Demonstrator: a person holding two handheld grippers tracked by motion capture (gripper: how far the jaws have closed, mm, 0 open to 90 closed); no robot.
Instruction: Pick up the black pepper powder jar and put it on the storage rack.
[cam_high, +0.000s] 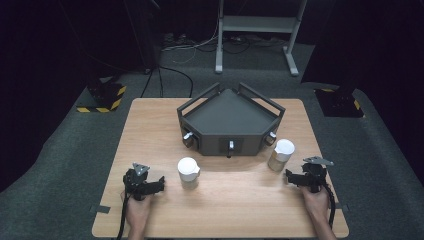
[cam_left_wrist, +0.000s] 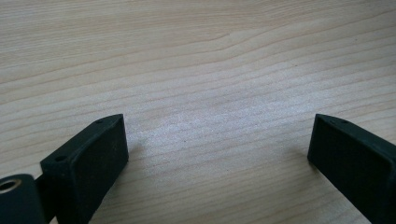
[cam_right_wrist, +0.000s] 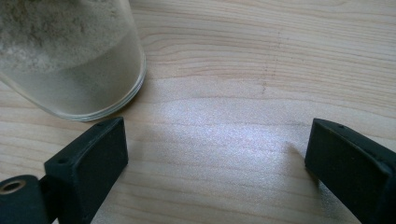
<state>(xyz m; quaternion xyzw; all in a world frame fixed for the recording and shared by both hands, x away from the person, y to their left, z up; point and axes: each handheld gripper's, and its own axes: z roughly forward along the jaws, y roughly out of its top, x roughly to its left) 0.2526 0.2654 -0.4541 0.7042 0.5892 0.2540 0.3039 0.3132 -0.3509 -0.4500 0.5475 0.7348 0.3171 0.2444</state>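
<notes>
Both grippers rest low on the counter (cam_high: 150, 125) with jaws spread wide and nothing between them: the left gripper (cam_high: 161, 183) at the near left, the right gripper (cam_high: 288, 176) at the near right.

Two jars stand upright on the counter, each capped in white and part-filled with pale powder. The left jar (cam_high: 189, 173) stands near centre, just right of the left gripper. The right jar (cam_high: 280, 154) stands farther back, at the right front corner of the dark box (cam_high: 227, 117). In the right gripper view the right jar's glass base (cam_right_wrist: 74, 60) lies just beyond the left jaw, apart from it.

Judged step: approach and grasp a jar.

- Each jar's long axis is vertical, cap up. Keep it so.
- Bring the jaws in level, one on each side of the glass body, below the cap.
- Centre the jar between the pads before closing; glass is smooth and may slip.
- Avoid nudging the right jar against the box's knob (cam_high: 270, 138).
</notes>
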